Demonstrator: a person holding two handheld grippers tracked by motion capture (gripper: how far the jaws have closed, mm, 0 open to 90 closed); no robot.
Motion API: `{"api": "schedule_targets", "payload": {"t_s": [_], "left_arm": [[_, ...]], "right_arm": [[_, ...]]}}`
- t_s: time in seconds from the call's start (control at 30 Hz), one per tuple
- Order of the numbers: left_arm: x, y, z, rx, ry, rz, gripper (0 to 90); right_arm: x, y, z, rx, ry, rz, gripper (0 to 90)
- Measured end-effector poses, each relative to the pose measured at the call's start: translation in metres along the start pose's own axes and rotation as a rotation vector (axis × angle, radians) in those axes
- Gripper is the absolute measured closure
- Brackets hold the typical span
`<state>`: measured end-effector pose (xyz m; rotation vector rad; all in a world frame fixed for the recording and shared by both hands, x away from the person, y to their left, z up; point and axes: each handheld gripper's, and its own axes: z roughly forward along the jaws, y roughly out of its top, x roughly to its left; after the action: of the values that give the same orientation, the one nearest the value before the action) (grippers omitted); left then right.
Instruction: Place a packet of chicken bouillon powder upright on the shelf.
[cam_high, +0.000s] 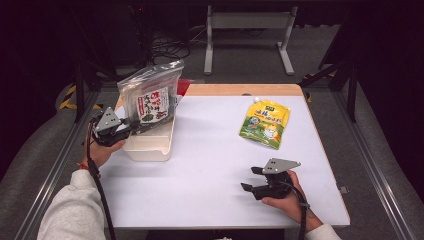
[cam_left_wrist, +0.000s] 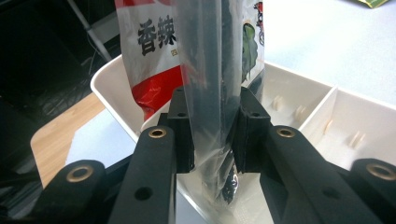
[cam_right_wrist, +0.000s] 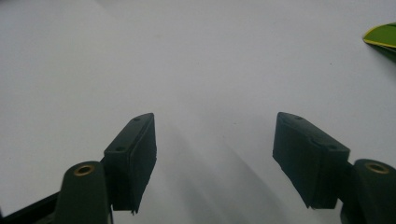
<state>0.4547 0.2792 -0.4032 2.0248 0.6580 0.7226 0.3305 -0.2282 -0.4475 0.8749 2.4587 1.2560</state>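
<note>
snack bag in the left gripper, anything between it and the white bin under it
Nothing visible. The snack bag stands upright in the left gripper, its bottom edge already inside the white bin at the near end. The bin's divider sits off to the side, clear of the bag.

Bright overhead light washes the white worktop (cam_high: 210, 165) evenly, while the surroundings fall dark. Soft shadows spread beneath the black jaws. Both gripper views look slightly soft, with glare on the clear bag (cam_left_wrist: 210, 70).
</note>
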Motion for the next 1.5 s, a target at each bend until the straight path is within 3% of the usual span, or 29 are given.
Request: {"api": "schedule_targets", "payload": {"t_s": [0.13,0.23,0.27,0.37,0.5,0.67,0.73,0.83,1.07,1.33,1.5], "left_arm": [[-0.001,-0.001,0.0,0.004,0.0,0.008,73.6],[0.001,-0.003,0.002,0.01,0.002,-0.007,73.7],[0.002,-0.007,0.004,0.038,0.001,-0.009,73.7],[0.006,-0.014,0.005,0.051,-0.027,-0.041,73.5],[0.004,-0.013,0.005,0.063,-0.025,-0.025,73.4],[0.004,-0.015,0.003,0.048,-0.03,-0.053,73.3],[0.006,-0.017,0.002,0.023,-0.035,-0.092,72.6],[0.005,-0.018,0.001,0.006,-0.033,-0.115,70.9],[0.004,-0.018,-0.008,-0.038,-0.011,-0.166,60.9],[-0.002,-0.017,-0.028,-0.072,0.053,-0.186,47.7],[-0.013,-0.016,-0.048,-0.112,0.084,-0.2,40.3]], "right_arm": [[0.0,0.0,0.0,0.0,0.0,0.0,30.2],[-0.001,0.0,0.001,0.0,-0.002,0.004,30.2],[-0.001,0.001,0.001,-0.002,0.0,0.007,30.2],[-0.001,0.001,0.002,0.001,-0.001,0.005,30.2],[-0.001,0.002,0.003,-0.004,0.0,0.002,30.2],[-0.003,0.002,0.002,-0.005,-0.011,0.004,29.9],[-0.004,0.002,0.001,-0.005,-0.02,0.002,29.6],[-0.005,0.003,-0.002,-0.013,-0.032,0.001,29.5],[-0.014,0.003,-0.011,-0.038,-0.078,0.01,29.6],[-0.031,0.003,-0.019,-0.05,-0.158,0.026,35.7],[-0.051,0.0,-0.027,-0.08,-0.215,0.08,44.7]]}}
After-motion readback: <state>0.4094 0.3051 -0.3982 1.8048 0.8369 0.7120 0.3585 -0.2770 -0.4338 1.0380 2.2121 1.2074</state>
